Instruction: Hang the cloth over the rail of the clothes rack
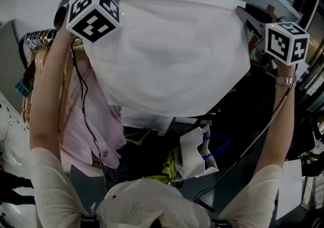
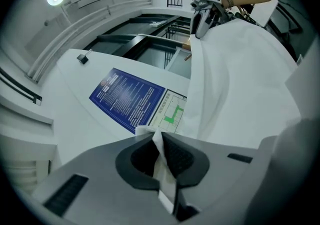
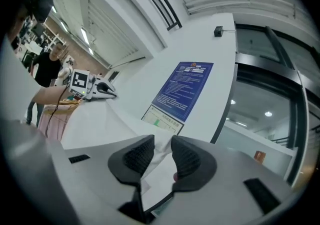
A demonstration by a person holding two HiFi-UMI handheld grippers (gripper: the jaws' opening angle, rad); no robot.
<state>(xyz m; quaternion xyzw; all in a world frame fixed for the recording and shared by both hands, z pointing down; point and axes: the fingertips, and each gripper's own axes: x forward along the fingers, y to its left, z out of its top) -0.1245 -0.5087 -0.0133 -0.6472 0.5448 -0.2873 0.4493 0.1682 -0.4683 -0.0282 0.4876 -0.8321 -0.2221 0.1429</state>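
Your left hand-held gripper (image 2: 159, 138) is clamped on a corner of the white cloth (image 1: 167, 54), which is spread above the clothes rack (image 1: 35, 37). The right hand-held gripper (image 3: 162, 144) stands apart, with the cloth edge loose between its jaws. Step, as judged: draping; next, free the left corner once the cloth straddles the rail. The print on the blue wall notice (image 2: 127, 98) is too small to read.

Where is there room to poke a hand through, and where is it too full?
Roomiest: the dark gap between the cloth's lower edge and the right forearm, though a cable crosses it. Crowded: the left, where wooden hangers and a pink garment bunch by the left arm.
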